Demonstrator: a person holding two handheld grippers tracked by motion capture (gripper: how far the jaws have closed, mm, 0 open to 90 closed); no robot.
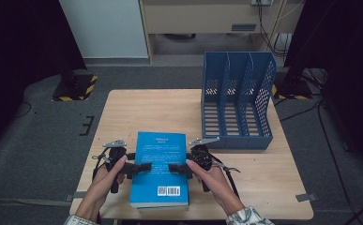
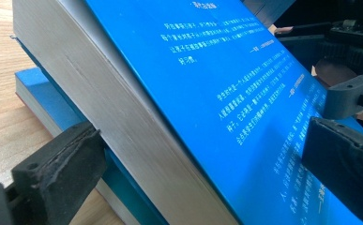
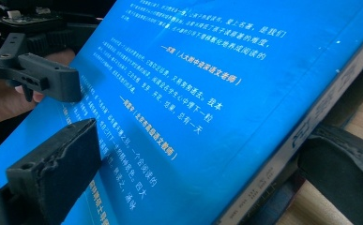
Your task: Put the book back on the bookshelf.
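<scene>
A thick blue book (image 1: pixel 160 161) with white print on its cover lies near the table's front edge. My left gripper (image 1: pixel 144 167) grips its left edge and my right gripper (image 1: pixel 175 168) its right edge. In the left gripper view my left gripper (image 2: pixel 202 168) has one jaw under the page edges and one on the cover of the blue book (image 2: pixel 207 79), which is tilted. Beneath it lies a second blue book (image 2: pixel 34 89). In the right gripper view my right gripper (image 3: pixel 200 171) clamps the spine side of the blue book (image 3: pixel 207 79).
A blue slotted file holder (image 1: pixel 238 101) with three compartments stands at the back right of the wooden table (image 1: pixel 137 112). Bare tabletop lies to the left and behind the books. Dark floor surrounds the table.
</scene>
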